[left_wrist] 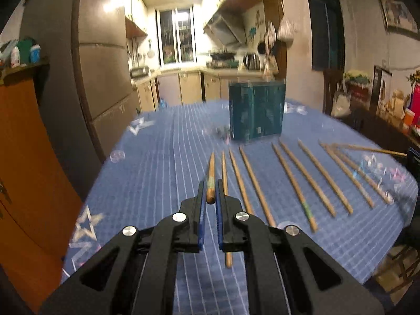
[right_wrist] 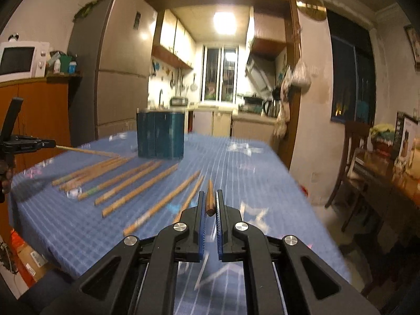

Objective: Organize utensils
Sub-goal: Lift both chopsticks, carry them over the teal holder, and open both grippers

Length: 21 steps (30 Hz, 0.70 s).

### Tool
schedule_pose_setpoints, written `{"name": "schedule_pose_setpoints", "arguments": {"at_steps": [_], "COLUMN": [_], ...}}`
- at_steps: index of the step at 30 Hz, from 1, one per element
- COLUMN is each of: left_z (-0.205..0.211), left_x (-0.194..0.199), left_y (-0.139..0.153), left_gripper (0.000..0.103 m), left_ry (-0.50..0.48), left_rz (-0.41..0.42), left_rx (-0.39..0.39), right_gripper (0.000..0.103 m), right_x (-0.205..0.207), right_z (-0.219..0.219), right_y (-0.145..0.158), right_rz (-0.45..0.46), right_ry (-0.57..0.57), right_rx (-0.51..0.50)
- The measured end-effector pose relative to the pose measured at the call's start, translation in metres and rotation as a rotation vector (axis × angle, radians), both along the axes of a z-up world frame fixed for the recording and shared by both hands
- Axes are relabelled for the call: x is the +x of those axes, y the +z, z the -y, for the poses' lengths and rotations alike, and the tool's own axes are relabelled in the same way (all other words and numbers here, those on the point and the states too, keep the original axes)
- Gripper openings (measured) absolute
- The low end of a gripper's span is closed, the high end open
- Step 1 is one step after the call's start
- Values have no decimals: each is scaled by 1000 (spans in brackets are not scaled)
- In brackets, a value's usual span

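Note:
Several wooden chopsticks (left_wrist: 296, 183) lie in a row on the blue checked tablecloth (left_wrist: 157, 168), in front of a dark teal holder (left_wrist: 256, 111). My left gripper (left_wrist: 210, 197) is shut on one chopstick (left_wrist: 210, 177), which points toward the holder, lifted above the cloth. My right gripper (right_wrist: 210, 206) is shut on another chopstick (right_wrist: 210, 197). In the right wrist view the row of chopsticks (right_wrist: 131, 181) lies left of it, the holder (right_wrist: 159, 135) stands at the back left, and the left gripper (right_wrist: 51, 143) shows at the far left with its chopstick (right_wrist: 86, 151).
The table's edges fall off close on the left (left_wrist: 86, 210) and right (right_wrist: 315, 210). An orange cabinet (left_wrist: 29, 170) stands left of the table. A wooden chair (right_wrist: 351, 162) and a cluttered sideboard (right_wrist: 388, 173) stand to the right. A small clear cap (left_wrist: 117, 155) lies on the cloth.

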<state>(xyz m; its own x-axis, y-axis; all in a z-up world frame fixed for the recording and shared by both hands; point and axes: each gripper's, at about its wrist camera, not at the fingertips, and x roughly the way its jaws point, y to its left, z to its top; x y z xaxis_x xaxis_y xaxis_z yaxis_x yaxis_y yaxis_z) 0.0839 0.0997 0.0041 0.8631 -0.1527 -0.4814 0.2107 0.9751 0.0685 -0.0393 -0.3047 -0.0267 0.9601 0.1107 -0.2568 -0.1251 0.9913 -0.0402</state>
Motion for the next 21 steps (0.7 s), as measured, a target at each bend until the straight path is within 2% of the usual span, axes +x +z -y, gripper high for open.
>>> {"name": "schedule_pose_setpoints", "arguments": {"at_steps": [5, 9, 14, 21], "left_z": [11, 24, 43, 56], "left_x": [21, 46, 71, 88], "left_y": [39, 76, 111, 133], "left_gripper": [5, 5, 5, 5], "left_ry": [-20, -41, -62, -73], "left_rz": [97, 165, 202, 209], "left_rx": [-12, -25, -26, -30], "right_gripper": [8, 7, 7, 7], "right_x": [19, 46, 96, 142], "right_z": [10, 15, 21, 26], "right_y": [51, 85, 119, 149], "right_rz": [99, 135, 108, 63], "right_ry": [35, 64, 110, 154], "right_rx": [11, 12, 37, 102]}}
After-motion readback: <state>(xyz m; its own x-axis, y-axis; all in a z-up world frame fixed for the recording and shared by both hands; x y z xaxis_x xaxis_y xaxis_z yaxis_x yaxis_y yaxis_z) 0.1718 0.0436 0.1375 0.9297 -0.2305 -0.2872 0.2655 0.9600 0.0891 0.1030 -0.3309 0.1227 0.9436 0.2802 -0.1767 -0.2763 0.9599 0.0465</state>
